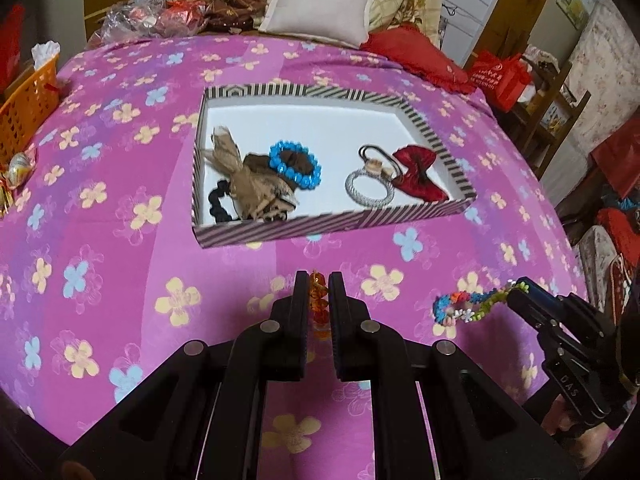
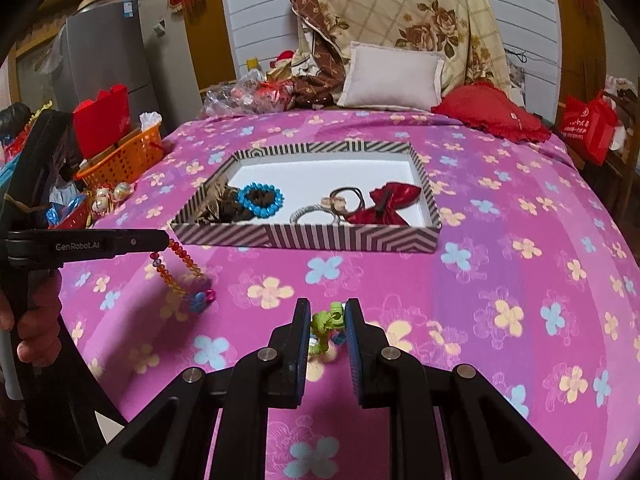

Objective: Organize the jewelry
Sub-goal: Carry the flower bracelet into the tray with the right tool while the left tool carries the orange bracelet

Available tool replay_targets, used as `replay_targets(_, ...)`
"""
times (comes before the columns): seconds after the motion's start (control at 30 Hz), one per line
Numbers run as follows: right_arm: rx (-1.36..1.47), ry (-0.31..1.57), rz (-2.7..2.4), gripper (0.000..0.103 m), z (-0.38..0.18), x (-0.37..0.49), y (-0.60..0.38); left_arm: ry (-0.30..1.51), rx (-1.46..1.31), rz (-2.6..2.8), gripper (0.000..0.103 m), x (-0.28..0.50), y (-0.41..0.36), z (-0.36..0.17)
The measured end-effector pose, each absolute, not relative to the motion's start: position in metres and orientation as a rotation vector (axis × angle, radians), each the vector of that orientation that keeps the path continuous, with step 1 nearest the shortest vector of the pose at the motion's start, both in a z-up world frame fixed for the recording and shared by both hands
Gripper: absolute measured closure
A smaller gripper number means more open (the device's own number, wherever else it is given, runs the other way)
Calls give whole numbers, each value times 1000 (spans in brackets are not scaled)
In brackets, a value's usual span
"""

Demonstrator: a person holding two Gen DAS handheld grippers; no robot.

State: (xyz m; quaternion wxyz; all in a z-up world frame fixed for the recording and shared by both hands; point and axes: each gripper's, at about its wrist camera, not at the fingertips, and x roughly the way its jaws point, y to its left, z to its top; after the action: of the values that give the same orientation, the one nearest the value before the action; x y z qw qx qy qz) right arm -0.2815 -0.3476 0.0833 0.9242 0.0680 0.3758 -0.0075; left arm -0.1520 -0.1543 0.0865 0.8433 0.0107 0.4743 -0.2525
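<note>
Along the bottom edge of the left wrist view, the left tongs are pinched nearly closed on an amber-orange strand of faceted glass beads. In the right wrist view the same strand hangs in a loop from the tip at the left of the frame, its blue and pink end low over the bed. At the bottom centre of that view, the right tongs stand slightly apart and clamped on a multicoloured woven band with green and blue loops. The left view shows this band trailing from the tip at the lower right.

Beyond both, the pink bed cover printed with yellow and blue flowers fills the middle of each frame. Farther up sits the shallow striped black-and-white cardboard tray, with a blue bead bracelet, a silver ring band, a red satin bow and brown fabric pieces along its near side.

To do the carry well, I would keep both grips firm and lift until the dangling amber loop clears the tray's near wall, since it could snag there. The white floor at the tray's far side looks bare, so setting each piece down there, one at a time and well apart, should avoid tangling.
</note>
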Motion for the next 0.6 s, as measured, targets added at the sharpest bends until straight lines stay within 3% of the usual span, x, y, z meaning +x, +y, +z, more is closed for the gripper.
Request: replay_targets(0.6, 124, 736, -2, 87, 105, -272, -339, 960, 11, -520, 95, -153, -145, 108)
